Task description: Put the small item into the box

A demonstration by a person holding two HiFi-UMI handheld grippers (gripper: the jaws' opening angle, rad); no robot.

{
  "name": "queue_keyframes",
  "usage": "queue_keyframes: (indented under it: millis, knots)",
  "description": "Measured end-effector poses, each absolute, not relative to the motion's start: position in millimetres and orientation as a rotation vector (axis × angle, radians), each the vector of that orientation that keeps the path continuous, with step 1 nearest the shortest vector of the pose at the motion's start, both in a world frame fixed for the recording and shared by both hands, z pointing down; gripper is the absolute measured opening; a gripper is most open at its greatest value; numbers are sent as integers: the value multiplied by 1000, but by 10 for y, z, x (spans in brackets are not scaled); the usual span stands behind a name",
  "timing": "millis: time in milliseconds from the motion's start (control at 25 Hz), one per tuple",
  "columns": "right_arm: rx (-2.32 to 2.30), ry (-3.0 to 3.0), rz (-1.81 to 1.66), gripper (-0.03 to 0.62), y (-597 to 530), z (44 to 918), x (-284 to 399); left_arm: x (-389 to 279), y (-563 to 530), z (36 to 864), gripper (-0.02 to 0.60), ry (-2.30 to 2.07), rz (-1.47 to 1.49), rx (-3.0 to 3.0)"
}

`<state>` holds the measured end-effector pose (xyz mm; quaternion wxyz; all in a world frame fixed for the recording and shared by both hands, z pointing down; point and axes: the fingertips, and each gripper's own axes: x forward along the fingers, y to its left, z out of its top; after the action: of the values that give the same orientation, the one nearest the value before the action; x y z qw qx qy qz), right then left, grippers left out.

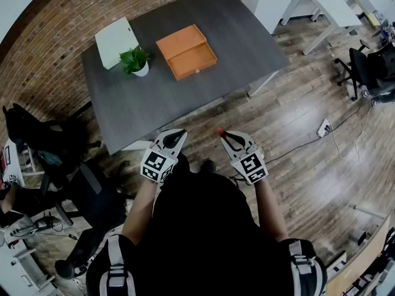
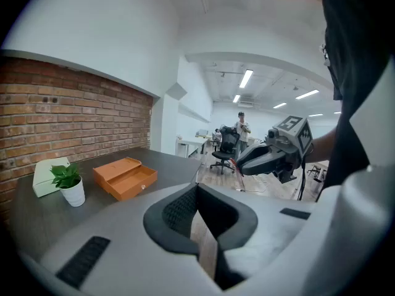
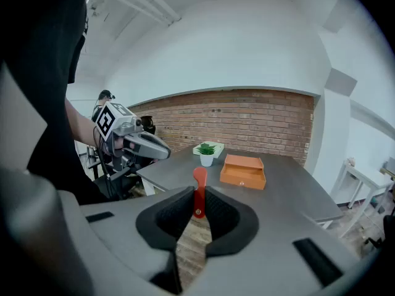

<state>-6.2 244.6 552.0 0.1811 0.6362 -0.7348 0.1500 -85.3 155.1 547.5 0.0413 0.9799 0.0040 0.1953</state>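
Observation:
An orange box (image 1: pixel 186 51) with its drawer pulled open lies on the dark grey table (image 1: pixel 241 36), well ahead of both grippers; it also shows in the left gripper view (image 2: pixel 125 177) and the right gripper view (image 3: pixel 243 171). My right gripper (image 1: pixel 221 134) (image 3: pixel 197 197) is shut on a small red item (image 3: pixel 199 190) that sticks up between its pads, its red tip (image 1: pixel 220 131) showing over the wooden floor. My left gripper (image 1: pixel 178 134) (image 2: pixel 197 193) hangs beside it, short of the table's near edge, shut with nothing between its jaws.
A potted plant (image 1: pixel 136 61) and a white box (image 1: pixel 116 41) stand on the table left of the orange box. Black office chairs (image 1: pixel 37 147) crowd the left, another chair (image 1: pixel 364 73) the right. A power strip (image 1: pixel 323 127) with cable lies on the floor. A person (image 2: pixel 242 125) stands far off.

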Motion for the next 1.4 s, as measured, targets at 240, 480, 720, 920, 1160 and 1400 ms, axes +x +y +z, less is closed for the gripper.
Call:
queue_keyframes:
  millis: [240, 480, 720, 920, 1160, 1400]
  knots:
    - [1791, -2086, 412, 67, 2532, 5514, -85, -876, 1673, 5469, 23, 11, 608, 3005]
    - [1792, -2112, 410, 67, 2578, 5497, -88, -862, 1740, 5421, 23, 10, 617, 3020]
    - [1782, -2145, 419, 67, 2620, 5495, -113, -872, 1777, 5383, 23, -6, 619, 3029]
    - [1762, -2152, 403, 67, 2634, 5482, -112, -888, 1800, 5359, 23, -19, 617, 3032]
    - [1748, -2148, 386, 67, 2622, 5481, -89, -910, 1793, 5362, 23, -33, 615, 3036]
    - [1728, -2152, 392, 67, 2567, 5498, -115, -962, 1756, 5358, 23, -40, 620, 3027]
